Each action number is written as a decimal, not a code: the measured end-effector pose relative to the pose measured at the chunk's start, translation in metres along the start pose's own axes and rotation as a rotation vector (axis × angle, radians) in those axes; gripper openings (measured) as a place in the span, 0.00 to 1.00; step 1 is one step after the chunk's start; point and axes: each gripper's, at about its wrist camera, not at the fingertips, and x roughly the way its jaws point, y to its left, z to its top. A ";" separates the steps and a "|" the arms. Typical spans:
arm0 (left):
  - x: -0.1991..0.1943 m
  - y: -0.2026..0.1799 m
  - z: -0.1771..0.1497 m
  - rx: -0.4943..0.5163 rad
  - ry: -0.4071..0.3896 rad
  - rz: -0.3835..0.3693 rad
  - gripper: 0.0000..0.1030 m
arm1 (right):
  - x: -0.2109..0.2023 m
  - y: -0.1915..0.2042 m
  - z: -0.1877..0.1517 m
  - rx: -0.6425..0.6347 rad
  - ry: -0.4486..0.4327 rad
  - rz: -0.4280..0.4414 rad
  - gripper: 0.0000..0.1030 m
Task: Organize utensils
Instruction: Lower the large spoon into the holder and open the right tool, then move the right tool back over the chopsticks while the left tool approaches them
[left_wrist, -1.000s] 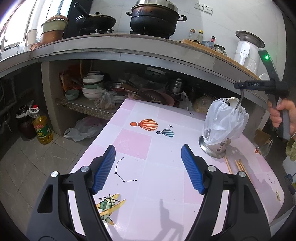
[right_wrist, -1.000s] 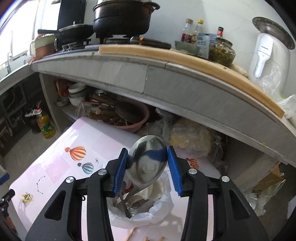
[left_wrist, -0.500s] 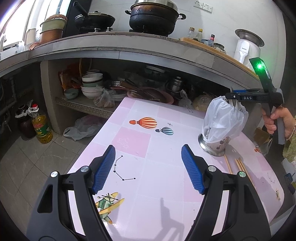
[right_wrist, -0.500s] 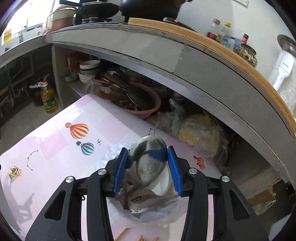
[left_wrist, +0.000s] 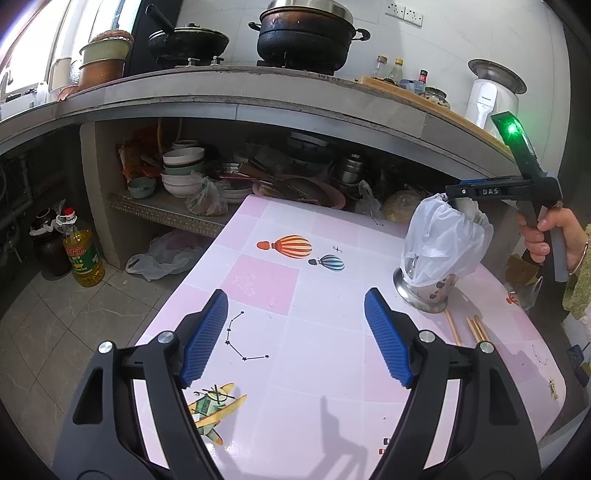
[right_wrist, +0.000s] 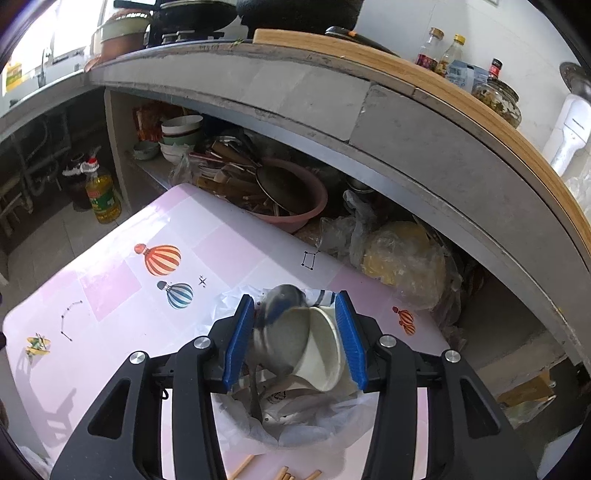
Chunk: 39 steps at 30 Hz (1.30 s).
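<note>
A steel utensil holder (left_wrist: 424, 291) lined with a white plastic bag (left_wrist: 443, 240) stands at the right of the pink table (left_wrist: 295, 332). My right gripper (right_wrist: 293, 339) hovers right over its mouth (right_wrist: 295, 417), fingers spread apart. A metal spoon (right_wrist: 280, 332) lies loose between them, blurred, its bowl up and handle down inside the holder, beside a white ceramic spoon (right_wrist: 323, 354). The right gripper also shows in the left wrist view (left_wrist: 465, 195). My left gripper (left_wrist: 295, 336) is open and empty above the table's middle. Wooden chopsticks (left_wrist: 469, 328) lie on the table by the holder.
A concrete counter (left_wrist: 258, 99) with pots overhangs a shelf of bowls (left_wrist: 183, 170) and a pink basin (right_wrist: 291, 199) behind the table. An oil bottle (left_wrist: 81, 254) stands on the floor at left. A plastic bag (left_wrist: 162, 251) lies on the floor.
My right gripper came down over the holder and opened. The metal spoon it held has slipped loose and dropped handle-first into the holder. The left gripper stayed still.
</note>
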 end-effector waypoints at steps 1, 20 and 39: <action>0.000 0.000 0.000 0.000 0.000 -0.002 0.71 | -0.004 -0.004 0.000 0.020 -0.007 0.010 0.44; -0.002 -0.021 -0.007 0.058 0.037 -0.067 0.77 | -0.140 -0.076 -0.140 0.462 -0.141 0.073 0.60; 0.079 -0.144 -0.062 0.236 0.310 -0.225 0.80 | -0.072 -0.041 -0.326 0.797 0.077 0.122 0.43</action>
